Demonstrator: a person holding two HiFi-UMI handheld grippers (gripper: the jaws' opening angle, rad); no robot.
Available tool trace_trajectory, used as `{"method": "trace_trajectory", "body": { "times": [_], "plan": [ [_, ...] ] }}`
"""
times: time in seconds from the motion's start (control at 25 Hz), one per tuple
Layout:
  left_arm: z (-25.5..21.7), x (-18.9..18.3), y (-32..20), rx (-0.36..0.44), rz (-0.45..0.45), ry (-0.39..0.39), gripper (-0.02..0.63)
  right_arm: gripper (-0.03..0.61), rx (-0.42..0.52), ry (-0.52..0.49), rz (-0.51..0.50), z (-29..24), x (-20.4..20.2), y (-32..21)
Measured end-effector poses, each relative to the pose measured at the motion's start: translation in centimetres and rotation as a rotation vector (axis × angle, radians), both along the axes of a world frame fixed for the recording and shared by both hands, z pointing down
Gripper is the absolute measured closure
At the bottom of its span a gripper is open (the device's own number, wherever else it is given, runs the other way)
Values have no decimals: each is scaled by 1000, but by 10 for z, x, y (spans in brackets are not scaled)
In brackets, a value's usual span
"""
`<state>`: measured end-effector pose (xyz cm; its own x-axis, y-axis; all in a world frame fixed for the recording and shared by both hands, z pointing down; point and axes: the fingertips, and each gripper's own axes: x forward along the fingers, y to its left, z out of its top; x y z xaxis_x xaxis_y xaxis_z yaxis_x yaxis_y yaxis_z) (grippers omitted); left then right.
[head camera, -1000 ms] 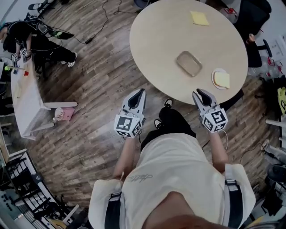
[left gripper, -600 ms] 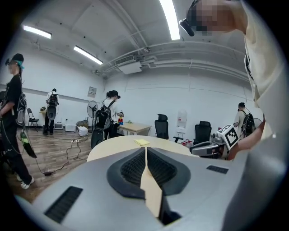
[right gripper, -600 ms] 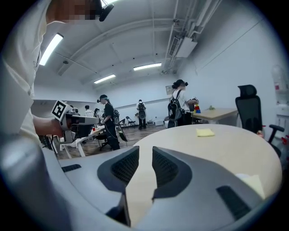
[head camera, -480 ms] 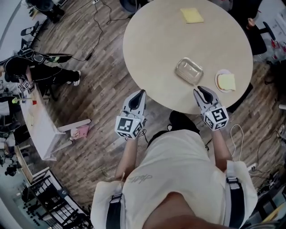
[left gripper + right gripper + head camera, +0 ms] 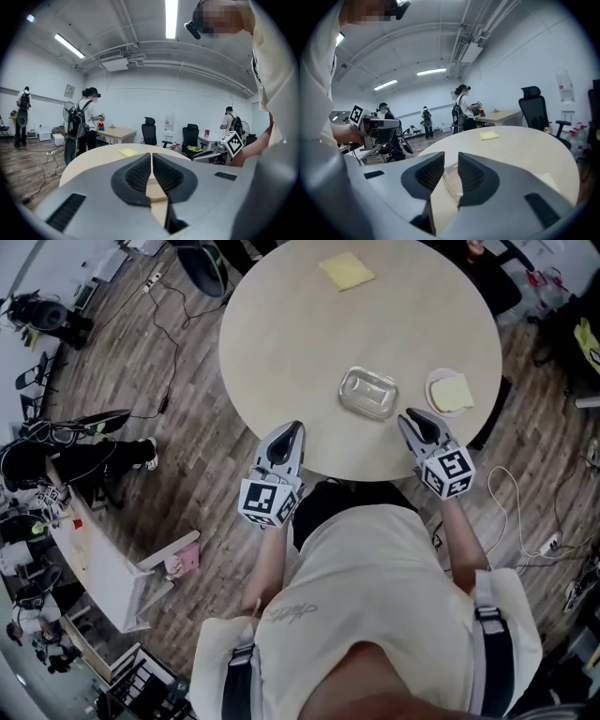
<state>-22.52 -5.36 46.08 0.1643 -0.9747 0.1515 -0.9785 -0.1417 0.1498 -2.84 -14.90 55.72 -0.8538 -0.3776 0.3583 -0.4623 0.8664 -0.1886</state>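
1. Grey ribbed pads [image 5: 138, 173] of the left gripper [image 5: 151, 154] meet with nothing between them, the left gripper view shows. The tip sits at the near rim of the round table [image 5: 89, 159].
2. In the right gripper view, the jaws of the right gripper [image 5: 451, 157] stand a narrow gap apart and empty. Through that gap a clear container [image 5: 449, 178] lies on the tabletop just ahead.
3. Only the head view places the pair. The left gripper [image 5: 293, 427] and right gripper [image 5: 409, 416] are level at the table's [image 5: 281, 324] near edge. The clear container [image 5: 367, 393] lies between them, nearer the right one.
4. A white plate [image 5: 433, 401] with a pale yellow slice [image 5: 453, 391] sits just beside the container and close to the right gripper's tip. It is seen whole from above only.
5. All three views catch a yellow pad [image 5: 346, 271] on the table's far side, well apart from both grippers.
6. Each gripper view catches the other gripper's marker cube [image 5: 233, 143]. Both also show office chairs [image 5: 149, 129] and people with backpacks [image 5: 461, 112], which cannot be made out from above.
7. Wooden floor [image 5: 187, 456] and trailing cables [image 5: 169, 329] appear from overhead.
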Motion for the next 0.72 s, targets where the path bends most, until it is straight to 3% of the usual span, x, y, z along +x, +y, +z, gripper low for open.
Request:
{"method": "trace_trajectory", "body": {
  "times": [0.44, 0.72],
  "plan": [
    [-6, 4, -40, -3, 270, -10, 586, 483, -216, -44, 314, 48, 14, 10],
    [2, 7, -50, -45, 373, -17, 586, 483, -372, -125, 449, 85, 15, 15]
  ]
}}
